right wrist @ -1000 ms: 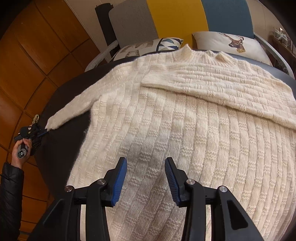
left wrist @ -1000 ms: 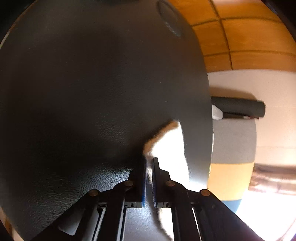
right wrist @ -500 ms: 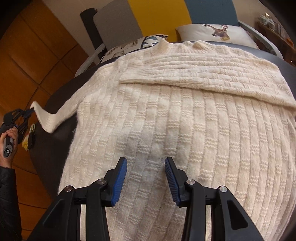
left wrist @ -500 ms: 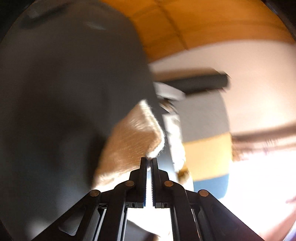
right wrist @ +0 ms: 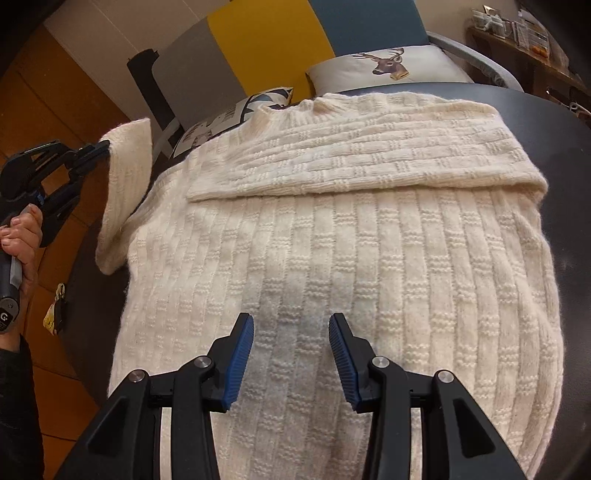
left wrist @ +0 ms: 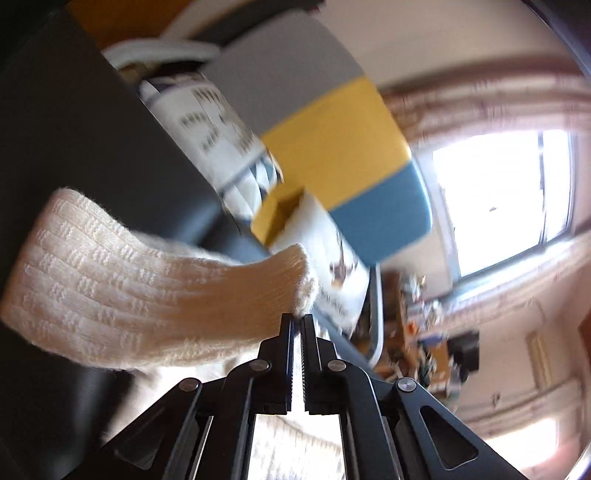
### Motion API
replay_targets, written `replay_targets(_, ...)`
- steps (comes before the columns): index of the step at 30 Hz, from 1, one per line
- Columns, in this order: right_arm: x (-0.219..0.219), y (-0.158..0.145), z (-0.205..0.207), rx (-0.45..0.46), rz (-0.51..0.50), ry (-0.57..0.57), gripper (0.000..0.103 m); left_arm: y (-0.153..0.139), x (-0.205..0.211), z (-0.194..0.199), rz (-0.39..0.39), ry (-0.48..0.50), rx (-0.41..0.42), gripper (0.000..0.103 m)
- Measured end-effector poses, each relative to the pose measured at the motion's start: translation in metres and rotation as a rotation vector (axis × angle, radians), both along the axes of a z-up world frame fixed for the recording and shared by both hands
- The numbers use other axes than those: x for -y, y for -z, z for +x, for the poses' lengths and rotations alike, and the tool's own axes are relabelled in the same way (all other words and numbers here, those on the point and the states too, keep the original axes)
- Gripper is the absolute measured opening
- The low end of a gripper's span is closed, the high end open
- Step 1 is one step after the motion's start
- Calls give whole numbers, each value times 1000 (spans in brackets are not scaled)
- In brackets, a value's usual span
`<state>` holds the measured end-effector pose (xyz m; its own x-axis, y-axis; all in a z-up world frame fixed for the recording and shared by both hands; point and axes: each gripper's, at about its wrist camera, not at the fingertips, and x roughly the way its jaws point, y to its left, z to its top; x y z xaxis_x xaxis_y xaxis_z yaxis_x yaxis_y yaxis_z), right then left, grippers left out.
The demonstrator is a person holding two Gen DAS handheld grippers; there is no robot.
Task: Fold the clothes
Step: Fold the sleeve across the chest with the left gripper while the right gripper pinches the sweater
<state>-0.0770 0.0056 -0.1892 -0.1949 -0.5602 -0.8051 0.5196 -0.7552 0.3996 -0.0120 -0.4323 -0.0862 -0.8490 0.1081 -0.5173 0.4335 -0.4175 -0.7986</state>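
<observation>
Left gripper [left wrist: 297,318] pinches the sweater [right wrist: 332,240] cuff; right gripper [right wrist: 291,334] fingers gape over its body; pillows [right wrist: 388,68] at 12 o'clock.

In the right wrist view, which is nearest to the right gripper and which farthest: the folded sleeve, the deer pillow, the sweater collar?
From the right gripper:
1. Folded sleeve, lying across the sweater's chest.
2. Sweater collar, just beyond it.
3. Deer pillow, behind the table edge.

Wood-panelled wall [right wrist: 55,99] at left. Striped backrest [right wrist: 258,48] (grey, yellow, blue) behind dark round table [right wrist: 554,122]. Deer-print cushion [right wrist: 391,66] against backrest. Bright window [left wrist: 495,199], overexposed. Cluttered shelf [right wrist: 524,33] at right.
</observation>
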Motion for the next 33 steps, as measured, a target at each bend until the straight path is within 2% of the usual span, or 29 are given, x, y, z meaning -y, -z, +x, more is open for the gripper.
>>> replay_targets(8,-9,4,-12,5,-7,16,43,36,-80,-37,-33,156,116,3)
replay_targets(13,-2,4,-25,46,-63,22,43,58,-131,-59,-53,253,189,4)
replay_targets(15,5,4,-30,68,-89,22,43,62,-129,-63,-45,276,192,6)
replay_targets(16,9,4,-32,78,-102,22,43,64,-127,-65,-41,287,193,14)
replay_targets(17,13,5,-35,89,-115,21,43,64,-126,-65,-39,290,195,17)
replay_targets(18,18,5,-39,124,-156,24,43,64,-124,-64,-38,293,197,22)
replay_targets(21,32,8,-51,230,-281,35,43,56,-120,-56,-30,304,178,26)
replay_targets(24,51,18,-62,379,-459,65,43,35,-107,-24,9,279,93,31)
replay_targets(26,67,29,-67,465,-534,93,43,29,-93,7,44,226,60,33)
replay_targets(29,89,45,-72,519,-571,163,43,28,-69,55,89,139,29,34)
replay_targets(31,100,58,-73,564,-584,218,43,37,-51,85,110,78,41,34)
replay_targets(33,109,66,-75,562,-588,269,43,51,-36,112,144,34,54,34)
